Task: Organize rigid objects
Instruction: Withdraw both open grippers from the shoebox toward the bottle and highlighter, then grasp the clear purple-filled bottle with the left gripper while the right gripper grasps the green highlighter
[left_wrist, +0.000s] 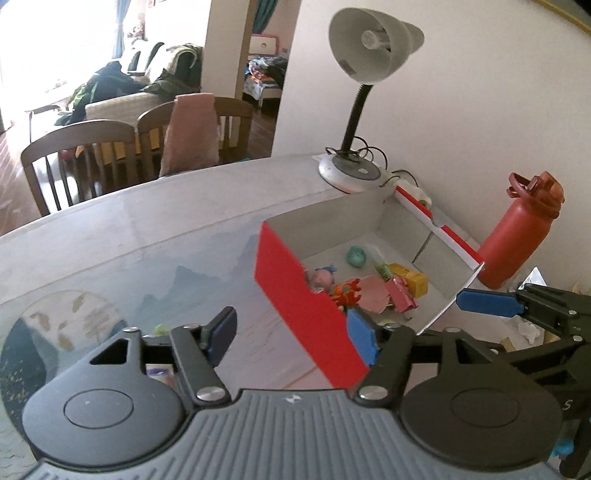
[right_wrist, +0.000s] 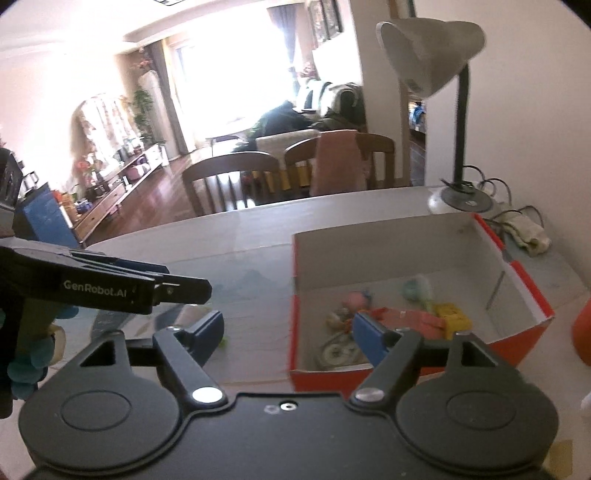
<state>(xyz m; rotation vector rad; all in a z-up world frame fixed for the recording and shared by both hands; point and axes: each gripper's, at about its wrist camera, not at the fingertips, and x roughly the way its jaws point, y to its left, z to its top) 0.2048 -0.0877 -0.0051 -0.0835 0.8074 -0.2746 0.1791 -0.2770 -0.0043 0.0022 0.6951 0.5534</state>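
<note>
A bright living room lies behind a grey table that stands against a white wall, with two wooden chairs pushed up to its far edge and a pink cloth hung over the back of one.

In the left wrist view, the left gripper sits low at the near edge of the table, its blue-padded jaws standing apart with nothing between them but bare tabletop and the near red wall of the box. Just right of its middle is the open red box, white inside, lying on the table. In the box lie small toys: a teal round piece, a pink figure, an orange one, a flat pink shape and a yellow block, all gathered near the wall closest to the camera. Behind the box stands a white desk lamp on a black neck, its round base on the table. Further right, a red bottle stands upright just beside the box's right-hand corner. The right gripper reaches in from the right edge near that corner.

In the right wrist view, the right gripper's jaws are likewise apart and empty, the right pad seen against the box's interior. The picture is blurred there, so the toys read only as coloured patches.
</note>
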